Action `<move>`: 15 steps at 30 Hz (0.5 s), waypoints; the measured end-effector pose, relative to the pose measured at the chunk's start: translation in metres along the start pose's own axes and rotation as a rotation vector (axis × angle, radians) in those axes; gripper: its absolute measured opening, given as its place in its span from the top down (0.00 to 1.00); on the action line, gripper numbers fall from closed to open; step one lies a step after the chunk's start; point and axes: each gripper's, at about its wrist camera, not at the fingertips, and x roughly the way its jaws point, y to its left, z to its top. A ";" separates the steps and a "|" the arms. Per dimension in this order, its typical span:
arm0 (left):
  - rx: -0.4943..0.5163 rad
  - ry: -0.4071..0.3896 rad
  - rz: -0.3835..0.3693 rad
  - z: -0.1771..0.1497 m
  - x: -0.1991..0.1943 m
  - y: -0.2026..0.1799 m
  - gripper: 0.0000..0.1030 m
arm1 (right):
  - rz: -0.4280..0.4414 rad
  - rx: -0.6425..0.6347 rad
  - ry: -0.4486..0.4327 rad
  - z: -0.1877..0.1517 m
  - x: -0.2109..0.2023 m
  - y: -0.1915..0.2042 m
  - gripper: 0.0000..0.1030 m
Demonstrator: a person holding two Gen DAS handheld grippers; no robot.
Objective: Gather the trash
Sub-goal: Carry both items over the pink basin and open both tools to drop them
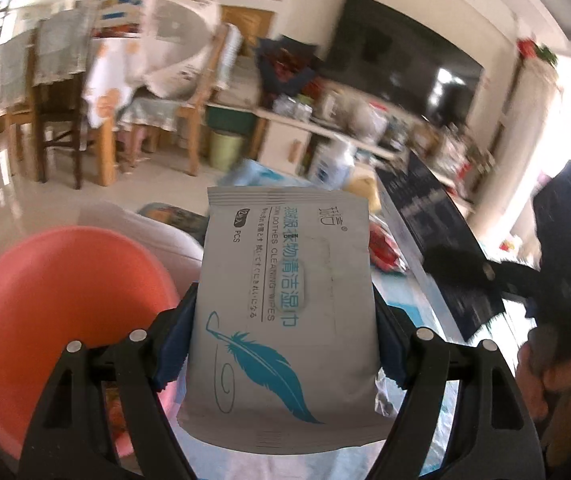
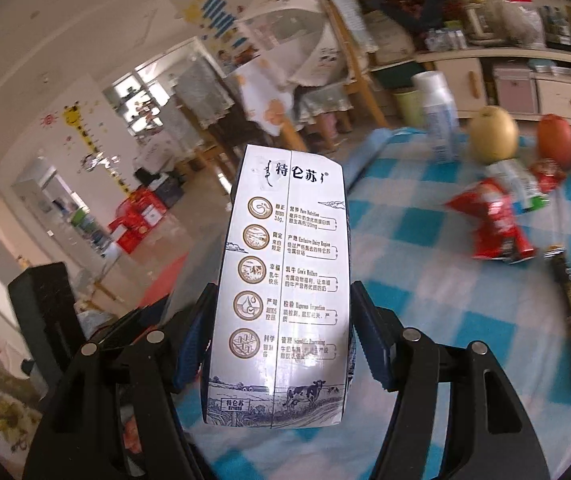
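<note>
Pink basin (image 1: 57,312) sits low beside the left gripper (image 1: 285,344), likely the drop point. Its jaws clamp a wipes packet (image 1: 285,300) lifted near the basin. Right gripper (image 2: 281,344) jaws grip a milk carton (image 2: 285,280) above the checked bench (image 2: 425,280); snack wrappers (image 2: 493,220) remain there, farther from the basin.

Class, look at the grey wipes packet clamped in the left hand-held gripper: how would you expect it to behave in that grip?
The wipes packet is probably soft film, since its edge crinkles by one pad, so it may flex. It stands flat and unsagging, suggesting some stiffness or contents. Its smooth surface could slip in the left hand-held gripper.
</note>
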 end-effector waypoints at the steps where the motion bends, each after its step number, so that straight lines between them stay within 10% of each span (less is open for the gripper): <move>1: -0.025 -0.011 0.005 0.001 -0.005 0.007 0.25 | 0.008 -0.015 0.006 -0.002 0.004 0.011 0.36; 15: -0.344 -0.077 0.201 0.010 -0.034 0.106 0.25 | 0.118 -0.019 0.056 -0.013 0.063 0.104 0.36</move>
